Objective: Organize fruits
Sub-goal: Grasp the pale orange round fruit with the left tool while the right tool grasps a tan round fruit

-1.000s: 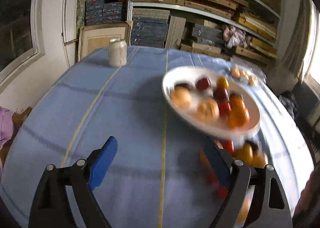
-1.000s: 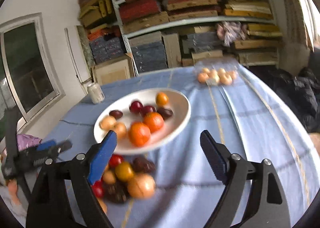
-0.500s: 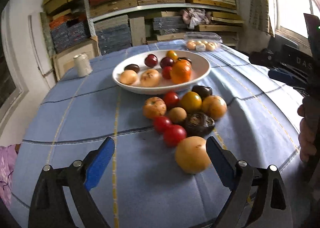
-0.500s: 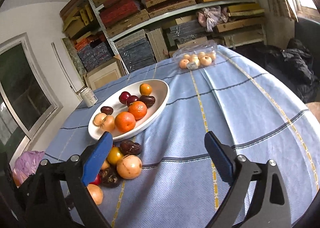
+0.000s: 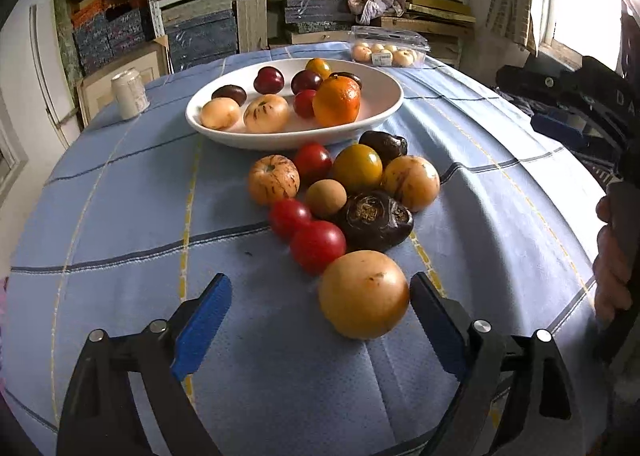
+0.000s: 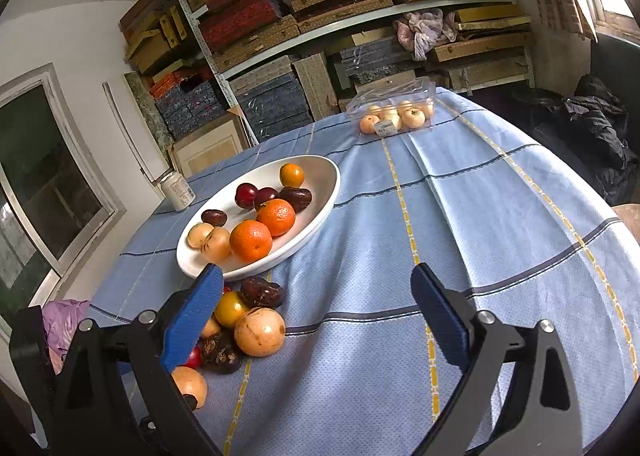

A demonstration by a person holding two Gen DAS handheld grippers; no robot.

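A white oval bowl (image 5: 384, 112) (image 6: 320, 208) on the blue checked cloth holds oranges, dark plums and pale fruits. In front of it lies a pile of loose fruits: red ones (image 5: 318, 246), a yellow one (image 5: 357, 167), a dark wrinkled one (image 5: 376, 220) and tan ones. My left gripper (image 5: 320, 296) is low over the cloth, its jaws closing slightly. A large tan fruit (image 5: 364, 294) sits between them near the right finger, unpressed. My right gripper (image 6: 316, 288) hovers right of the pile (image 6: 259, 331), jaws opening, only cloth between them.
A pale can (image 5: 130, 94) stands left of the bowl. A clear plastic box of pale fruits (image 5: 386, 52) (image 6: 394, 112) sits at the far edge. Stacked shelves fill the back wall. A hand (image 5: 612, 248) holds the other gripper at the right. A dark jacket (image 6: 592, 128) lies past the table.
The left view swung from the bare left of the table onto the fruit pile and came closer; the large tan fruit now lies between its fingers. The right view levelled, then held still.
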